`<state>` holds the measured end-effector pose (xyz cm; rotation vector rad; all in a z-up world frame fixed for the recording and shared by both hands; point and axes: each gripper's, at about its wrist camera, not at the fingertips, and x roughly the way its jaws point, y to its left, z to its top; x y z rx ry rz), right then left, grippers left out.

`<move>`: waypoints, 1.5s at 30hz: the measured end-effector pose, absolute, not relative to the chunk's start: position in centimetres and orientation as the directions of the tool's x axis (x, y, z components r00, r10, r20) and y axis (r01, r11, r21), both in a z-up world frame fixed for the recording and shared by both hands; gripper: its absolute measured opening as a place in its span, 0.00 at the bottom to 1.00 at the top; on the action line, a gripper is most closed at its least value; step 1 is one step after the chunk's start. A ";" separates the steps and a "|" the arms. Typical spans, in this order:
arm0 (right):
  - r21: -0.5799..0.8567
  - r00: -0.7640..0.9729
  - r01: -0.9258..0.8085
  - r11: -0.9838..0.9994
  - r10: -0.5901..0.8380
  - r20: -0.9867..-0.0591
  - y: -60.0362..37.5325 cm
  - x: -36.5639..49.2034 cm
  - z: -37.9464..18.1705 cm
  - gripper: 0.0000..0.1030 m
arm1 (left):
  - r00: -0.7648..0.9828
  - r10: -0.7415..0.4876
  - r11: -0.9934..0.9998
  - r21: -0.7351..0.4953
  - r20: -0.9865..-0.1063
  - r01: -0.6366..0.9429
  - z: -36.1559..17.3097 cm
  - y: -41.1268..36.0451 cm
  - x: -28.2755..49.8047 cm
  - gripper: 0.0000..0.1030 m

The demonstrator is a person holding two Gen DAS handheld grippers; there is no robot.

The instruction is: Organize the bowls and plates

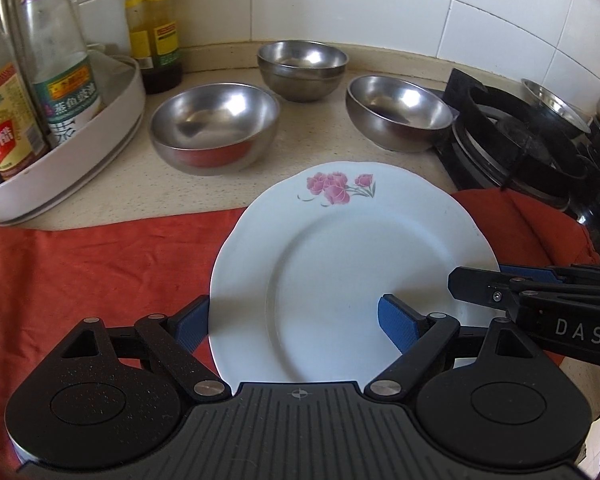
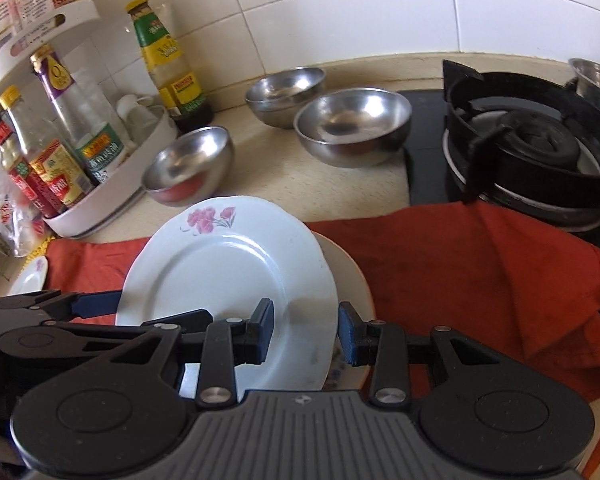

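Both rigs are looking the same: matte black plastic, kinda speckled. The left gripper [image 1: 292, 322] is sporting two round discs at its base, a grey ribbed plate between them with a tiny crosshair mark, silver pivot pins on the linkage arms, and blue ribbed fingers [image 1: 398, 324]. The right gripper [image 2: 306, 330] is wearing white "DAS" lettering on its side, plus one small screw.

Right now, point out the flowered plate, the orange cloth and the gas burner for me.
flowered plate [image 1: 340, 272]: left wrist view, on its flat white centre.
orange cloth [image 2: 480, 280]: right wrist view, on the bare fabric right of the plates.
gas burner [image 2: 536, 140]: right wrist view, on the black burner cap.
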<state>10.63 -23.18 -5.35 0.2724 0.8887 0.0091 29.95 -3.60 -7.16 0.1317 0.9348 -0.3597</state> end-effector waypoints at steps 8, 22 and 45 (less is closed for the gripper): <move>0.216 0.647 0.118 0.969 0.090 -0.757 -23.7 10.5 -5.8 0.36 | 0.532 -0.244 0.935 -0.053 -0.811 0.349 -8.1 -4.4 30.0 0.88; 0.199 0.745 0.029 0.980 0.112 -0.658 -22.5 11.6 -2.6 0.37 | 0.671 -0.188 0.970 -0.028 -0.717 0.243 -4.0 0.5 29.0 0.89; 0.192 0.615 -0.409 0.892 0.425 -0.665 -3.6 16.5 -2.7 0.39 | 0.673 0.209 0.962 0.024 -0.709 -0.273 -2.0 21.1 26.2 0.91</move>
